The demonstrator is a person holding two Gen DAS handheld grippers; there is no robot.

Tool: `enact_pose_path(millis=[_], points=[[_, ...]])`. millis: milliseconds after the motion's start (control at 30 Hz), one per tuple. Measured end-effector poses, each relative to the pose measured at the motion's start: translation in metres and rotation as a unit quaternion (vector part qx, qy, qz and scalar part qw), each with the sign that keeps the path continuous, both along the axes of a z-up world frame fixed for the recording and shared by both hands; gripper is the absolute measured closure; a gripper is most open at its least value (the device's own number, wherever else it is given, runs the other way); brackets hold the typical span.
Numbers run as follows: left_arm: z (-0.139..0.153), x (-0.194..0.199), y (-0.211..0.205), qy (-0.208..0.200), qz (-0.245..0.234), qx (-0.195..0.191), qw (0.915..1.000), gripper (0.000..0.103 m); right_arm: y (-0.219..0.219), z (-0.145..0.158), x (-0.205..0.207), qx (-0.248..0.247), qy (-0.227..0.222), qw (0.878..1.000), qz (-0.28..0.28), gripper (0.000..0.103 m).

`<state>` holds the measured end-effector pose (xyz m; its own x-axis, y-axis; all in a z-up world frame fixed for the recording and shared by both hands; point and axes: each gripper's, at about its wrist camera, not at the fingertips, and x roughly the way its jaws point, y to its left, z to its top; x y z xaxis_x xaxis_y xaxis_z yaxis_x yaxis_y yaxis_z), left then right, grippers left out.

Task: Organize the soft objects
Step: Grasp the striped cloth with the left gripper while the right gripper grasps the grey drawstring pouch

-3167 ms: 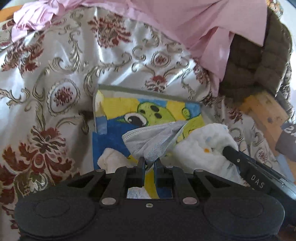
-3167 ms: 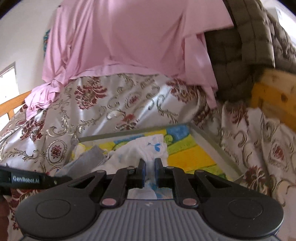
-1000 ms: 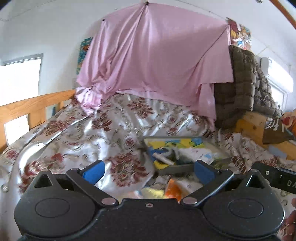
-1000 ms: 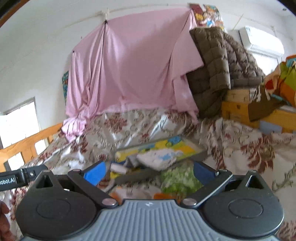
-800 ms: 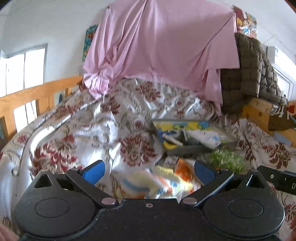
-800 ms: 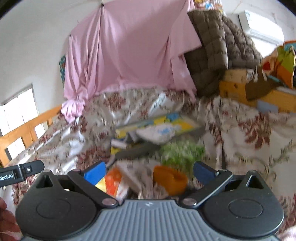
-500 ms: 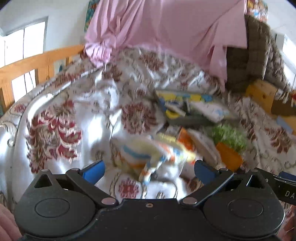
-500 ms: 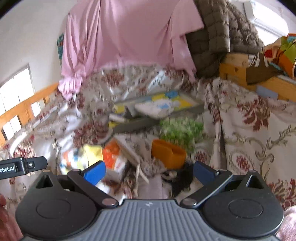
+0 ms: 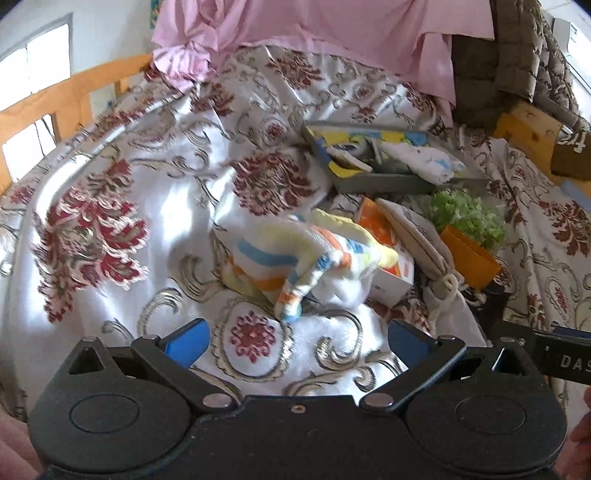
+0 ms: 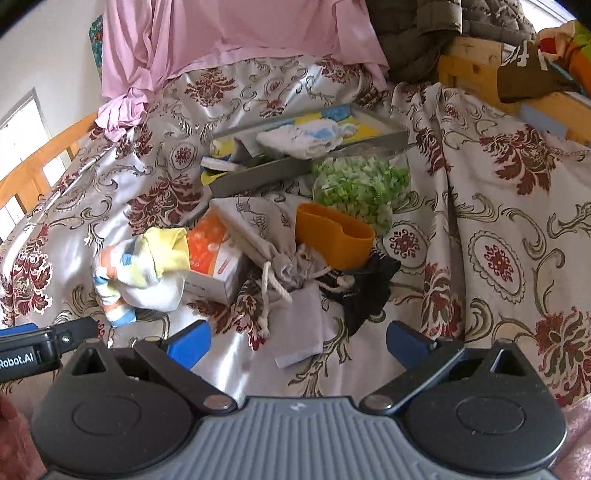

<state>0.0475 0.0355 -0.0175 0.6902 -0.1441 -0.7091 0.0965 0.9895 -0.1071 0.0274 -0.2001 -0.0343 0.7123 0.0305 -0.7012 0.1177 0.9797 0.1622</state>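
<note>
Both jaws spread wide, nothing between them: left gripper and right gripper each hover empty above the floral bedspread

Left wrist view: striped sock bundle (yellow, blue, orange bands, white underside) lies on the bedspread just ahead of the gap between the blue fingertips, roughly centred, apart from both. Its narrow end points down toward the gripper. Behind it to the right, touching or nearly so, an orange-and-white box; over that box lies a grey drawstring pouch. Further right an orange cup and a clear bag of green pieces. Grey tray with a yellow-and-blue lining sits beyond, holding a white cloth and other small soft items; cannot tell what each one is

Right wrist view: same cluster ahead of the opened fingers. Pale lilac cloth lies closest, between the fingertips' lines and a little ahead. Black fabric piece just right of it, against the orange cup. Drawstring pouch cords trail down onto the lilac cloth. Sock bundle well left of this gripper's centre, near the left gripper's tip at the frame edge. Tray at the far side of the pile; pink sheet hangs behind
</note>
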Motion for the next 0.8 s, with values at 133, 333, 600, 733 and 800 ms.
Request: enact_pose_path(millis=[133,333,600,733,800], points=[[-0.007,0.008,-0.002,0.036,-0.023,-0.04,0.9983,0.001,-0.006,0.0,0.005,0.015,0.009,1.0,-0.006,0.0],[-0.025,0.025,-0.01,0.056,-0.019,-0.116,0.9915,0.002,-0.021,0.001,0.032,0.041,0.034,0.998,0.015,0.0],[-0.044,0.042,-0.015,0.049,0.023,-0.188,0.9807,0.005,-0.03,0.004,0.07,0.056,0.031,0.996,0.07,0.008],[-0.055,0.051,-0.018,0.041,0.057,-0.188,0.9797,0.008,-0.031,-0.007,0.101,0.059,0.061,0.989,0.118,0.011],[-0.059,0.055,-0.018,0.039,0.064,-0.185,0.9799,0.012,-0.03,-0.016,0.114,0.055,0.078,0.986,0.139,0.016]])
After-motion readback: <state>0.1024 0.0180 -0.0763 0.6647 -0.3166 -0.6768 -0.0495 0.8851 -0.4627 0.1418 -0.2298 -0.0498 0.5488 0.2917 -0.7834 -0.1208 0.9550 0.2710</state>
